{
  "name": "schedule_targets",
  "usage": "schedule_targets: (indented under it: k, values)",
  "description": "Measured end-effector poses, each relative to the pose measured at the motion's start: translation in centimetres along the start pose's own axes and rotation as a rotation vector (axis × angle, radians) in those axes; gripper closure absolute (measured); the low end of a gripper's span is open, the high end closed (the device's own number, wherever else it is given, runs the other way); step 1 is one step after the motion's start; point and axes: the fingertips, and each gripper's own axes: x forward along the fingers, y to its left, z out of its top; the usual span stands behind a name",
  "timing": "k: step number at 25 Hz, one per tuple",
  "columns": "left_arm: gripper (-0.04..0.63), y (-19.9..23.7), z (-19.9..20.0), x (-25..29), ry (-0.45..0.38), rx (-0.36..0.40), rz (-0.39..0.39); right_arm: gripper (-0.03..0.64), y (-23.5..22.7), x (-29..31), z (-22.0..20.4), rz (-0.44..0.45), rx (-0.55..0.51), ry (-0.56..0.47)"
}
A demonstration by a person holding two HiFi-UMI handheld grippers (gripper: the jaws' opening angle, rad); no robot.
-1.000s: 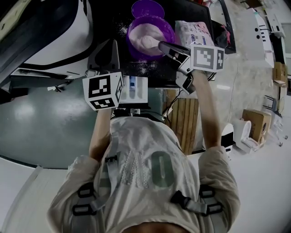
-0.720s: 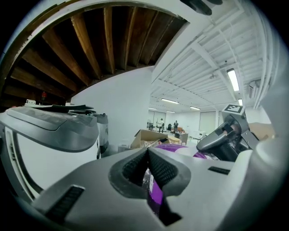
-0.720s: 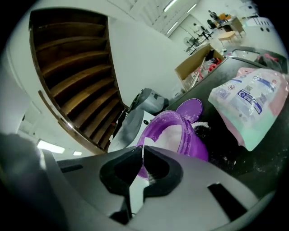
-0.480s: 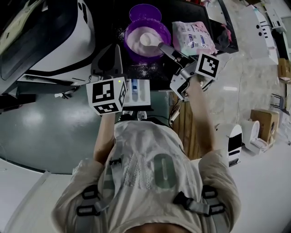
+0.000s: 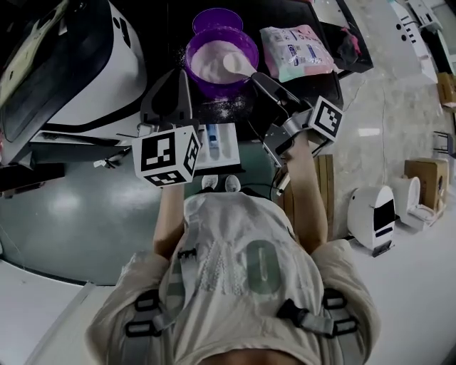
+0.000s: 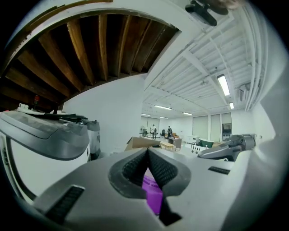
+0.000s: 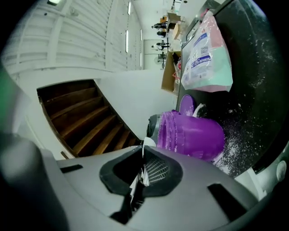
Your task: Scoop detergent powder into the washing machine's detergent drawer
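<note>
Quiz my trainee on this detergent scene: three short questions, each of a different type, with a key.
1. True or false: the right gripper is shut on the white scoop.
2. The scoop's bowl is over: A) the purple tub; B) the detergent drawer; C) the detergent bag.
3. What is scattered on the dark top beside the tub?

Key: 1 true; 2 A; 3 spilled powder.

Tub (image 5: 206,85) sits on the worktop (image 5: 229,108), scoop (image 5: 239,64) in it, lid (image 5: 217,16) right behind, bag (image 5: 296,51) to its right, drawer (image 5: 219,146) out front.
</note>
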Motion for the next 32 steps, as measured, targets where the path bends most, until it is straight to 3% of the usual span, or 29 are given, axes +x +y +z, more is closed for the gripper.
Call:
schedule_targets:
  k: [3,15,22,32]
  values:
    - [0.575,-1.1,-0.2,-0.9,-0.007,0.016,-0.016,0.604,0.6,-2.3,-0.5,0.036,0.034,-0.043]
    - [0.575,-2.8,-1.8,-3.4,-0.013,0.024,-0.04,0.604,-0.7,-7.4,-4.2,0.021,0.072,-0.085]
    - [0.575,-2.7,-4.0,-5.0,0.016,0.036,-0.024,0.604,-2.7,-8.7,-6.4,0.002,0.126,-0.092]
    - [0.575,-2.0,-3.8,-6.5,0.007,0.053,-0.005,0.604,-2.2,-8.9,-7.4,0.029,0.121,-0.082]
